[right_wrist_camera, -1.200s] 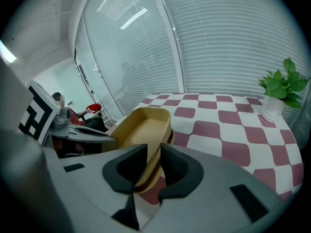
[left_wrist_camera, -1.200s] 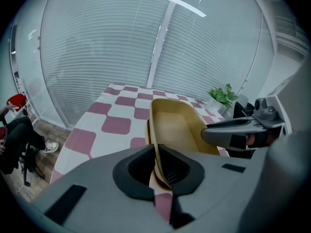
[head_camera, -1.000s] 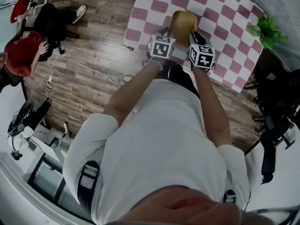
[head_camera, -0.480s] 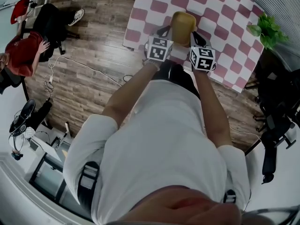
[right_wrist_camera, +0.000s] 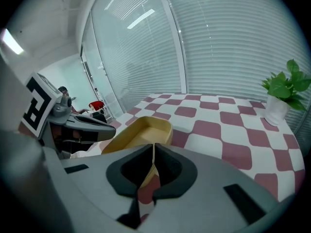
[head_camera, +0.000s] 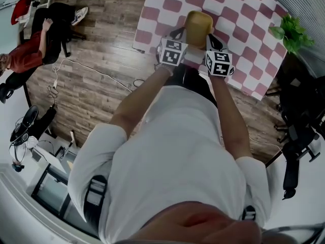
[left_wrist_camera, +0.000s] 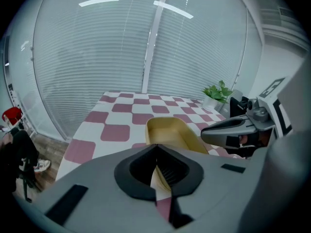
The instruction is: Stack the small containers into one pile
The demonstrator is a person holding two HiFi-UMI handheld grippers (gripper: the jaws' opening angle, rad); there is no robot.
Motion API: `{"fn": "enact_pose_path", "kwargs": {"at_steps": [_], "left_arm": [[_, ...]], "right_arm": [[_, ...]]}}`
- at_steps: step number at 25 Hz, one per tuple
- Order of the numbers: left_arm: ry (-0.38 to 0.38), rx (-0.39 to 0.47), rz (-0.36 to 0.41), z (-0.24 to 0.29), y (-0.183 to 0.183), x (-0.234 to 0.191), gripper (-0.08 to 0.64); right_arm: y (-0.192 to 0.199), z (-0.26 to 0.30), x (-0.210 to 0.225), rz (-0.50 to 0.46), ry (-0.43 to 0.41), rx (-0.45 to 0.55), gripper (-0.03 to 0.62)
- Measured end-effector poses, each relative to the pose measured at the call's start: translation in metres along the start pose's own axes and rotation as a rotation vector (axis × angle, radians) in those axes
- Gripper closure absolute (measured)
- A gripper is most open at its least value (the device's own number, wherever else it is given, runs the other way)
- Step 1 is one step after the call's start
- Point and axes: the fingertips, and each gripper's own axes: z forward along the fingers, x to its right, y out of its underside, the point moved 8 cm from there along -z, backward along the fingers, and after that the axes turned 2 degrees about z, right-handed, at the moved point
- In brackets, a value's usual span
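Note:
A yellow open-top container (head_camera: 198,23) stands on the pink-and-white checkered table (head_camera: 244,14), near its front edge. My left gripper (head_camera: 180,35) is at its near left side and my right gripper (head_camera: 211,36) at its near right side. In the left gripper view the jaws (left_wrist_camera: 155,147) meet at their tips over the container's (left_wrist_camera: 170,132) near wall, which shows in the slot behind them. In the right gripper view the jaws (right_wrist_camera: 153,147) are closing, with only the container's (right_wrist_camera: 141,130) thin near rim between them.
A potted plant (head_camera: 289,32) stands at the table's far right corner. Black office chairs (head_camera: 299,131) are to the right of the table. A person in red (head_camera: 25,60) sits on the wooden floor side at far left, with cables lying nearby.
Both marker cubes have edged slightly forward toward the container. The person in red at the left has leaned away and shifted.

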Motion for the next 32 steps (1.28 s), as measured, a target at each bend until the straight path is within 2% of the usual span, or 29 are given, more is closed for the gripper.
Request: {"fn": "enact_pose_path", "kwargs": {"at_steps": [4, 10, 18, 23, 27, 32], "left_arm": [[0.017, 0.064, 0.007, -0.024, -0.023, 0.005, 0.526], [0.089, 0.207, 0.030, -0.066, -0.063, 0.024, 0.526], [0.230, 0.375, 0.064, -0.130, -0.127, 0.065, 0.526], [0.301, 0.466, 0.104, -0.169, -0.160, 0.091, 0.526], [0.328, 0.537, 0.150, -0.199, -0.178, 0.108, 0.526], [0.354, 0.604, 0.197, -0.220, -0.189, 0.124, 0.526]], "right_arm": [[-0.023, -0.022, 0.001, -0.029, -0.020, 0.059, 0.554], [-0.069, -0.069, -0.003, -0.089, -0.055, 0.161, 0.554], [-0.128, -0.144, -0.020, -0.106, -0.123, 0.300, 0.554], [-0.160, -0.195, -0.033, -0.143, -0.136, 0.392, 0.554], [-0.178, -0.230, -0.042, -0.161, -0.142, 0.454, 0.554], [-0.181, -0.258, -0.051, -0.164, -0.136, 0.500, 0.559]]}}
